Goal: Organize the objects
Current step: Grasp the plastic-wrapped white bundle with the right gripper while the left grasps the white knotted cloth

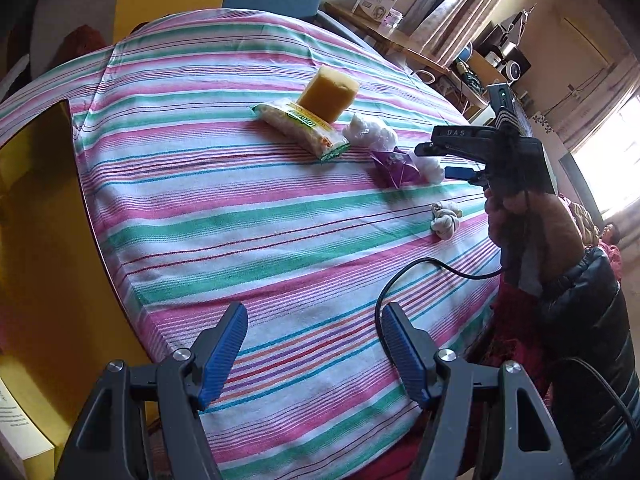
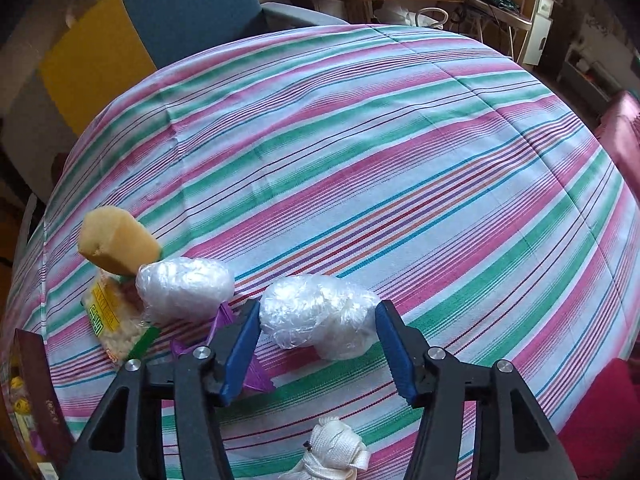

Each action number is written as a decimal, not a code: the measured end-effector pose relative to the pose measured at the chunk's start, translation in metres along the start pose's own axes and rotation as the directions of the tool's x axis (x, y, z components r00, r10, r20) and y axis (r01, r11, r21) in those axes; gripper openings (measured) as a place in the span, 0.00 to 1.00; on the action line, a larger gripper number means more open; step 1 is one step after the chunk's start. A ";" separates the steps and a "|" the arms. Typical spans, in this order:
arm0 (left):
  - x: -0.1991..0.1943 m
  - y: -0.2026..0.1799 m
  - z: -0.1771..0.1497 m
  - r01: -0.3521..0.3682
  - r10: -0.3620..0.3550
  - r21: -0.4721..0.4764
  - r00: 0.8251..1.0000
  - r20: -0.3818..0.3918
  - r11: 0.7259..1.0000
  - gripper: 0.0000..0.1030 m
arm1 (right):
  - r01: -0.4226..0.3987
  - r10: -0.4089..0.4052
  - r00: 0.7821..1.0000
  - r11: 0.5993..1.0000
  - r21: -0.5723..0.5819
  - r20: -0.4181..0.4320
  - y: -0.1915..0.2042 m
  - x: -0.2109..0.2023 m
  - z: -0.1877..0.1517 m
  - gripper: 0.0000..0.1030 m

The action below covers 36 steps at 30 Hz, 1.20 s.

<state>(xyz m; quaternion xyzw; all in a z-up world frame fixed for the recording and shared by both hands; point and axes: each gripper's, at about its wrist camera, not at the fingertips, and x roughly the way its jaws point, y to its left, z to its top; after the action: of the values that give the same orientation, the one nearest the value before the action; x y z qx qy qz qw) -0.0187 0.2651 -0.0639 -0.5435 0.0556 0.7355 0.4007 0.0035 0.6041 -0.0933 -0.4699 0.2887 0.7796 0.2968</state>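
Note:
My right gripper (image 2: 318, 320) points down at a white plastic-wrapped bundle (image 2: 320, 316) that lies on the striped tablecloth (image 2: 360, 160); its blue pads touch the bundle on both sides. The left wrist view shows that gripper (image 1: 440, 160) and a hand (image 1: 532, 220) at the right, with the bundle (image 1: 434, 168) between the fingers. A second wrapped bundle (image 2: 184, 288) sits to the left, beside a yellow sponge (image 2: 118, 240) on a noodle packet (image 2: 112, 320). My left gripper (image 1: 312, 344) stands open over bare cloth near the table's edge.
A purple folded paper (image 2: 256, 376) lies under the right gripper's left finger. A knotted white cloth (image 2: 336, 452) lies nearer. A black cable (image 1: 384, 300) loops over the cloth. A yellow box (image 1: 40, 240) stands left of the table, and a blue chair (image 2: 188, 8) behind it.

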 end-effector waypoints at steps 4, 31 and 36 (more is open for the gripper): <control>-0.001 -0.004 0.000 -0.005 0.005 0.011 1.000 0.001 1.000 0.68 | -0.015 0.016 1.000 1.000 0.025 -0.027 -0.006 0.005 0.002 0.64; 0.110 -0.124 0.075 0.241 -0.199 0.310 0.967 -0.162 0.920 0.47 | -0.141 0.089 0.964 0.970 0.199 0.250 -0.052 -0.072 -0.015 0.45; 0.142 -0.145 0.080 0.249 -0.189 0.345 0.962 -0.197 0.905 0.42 | -0.175 0.106 0.958 0.952 0.250 0.266 -0.066 -0.073 -0.015 0.45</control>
<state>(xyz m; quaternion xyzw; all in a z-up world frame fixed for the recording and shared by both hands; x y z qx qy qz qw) 0.0029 0.4790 -0.0999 -0.5187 0.1618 0.6168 0.5695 0.0882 0.6226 -0.0450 -0.3011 0.3857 0.8049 0.3357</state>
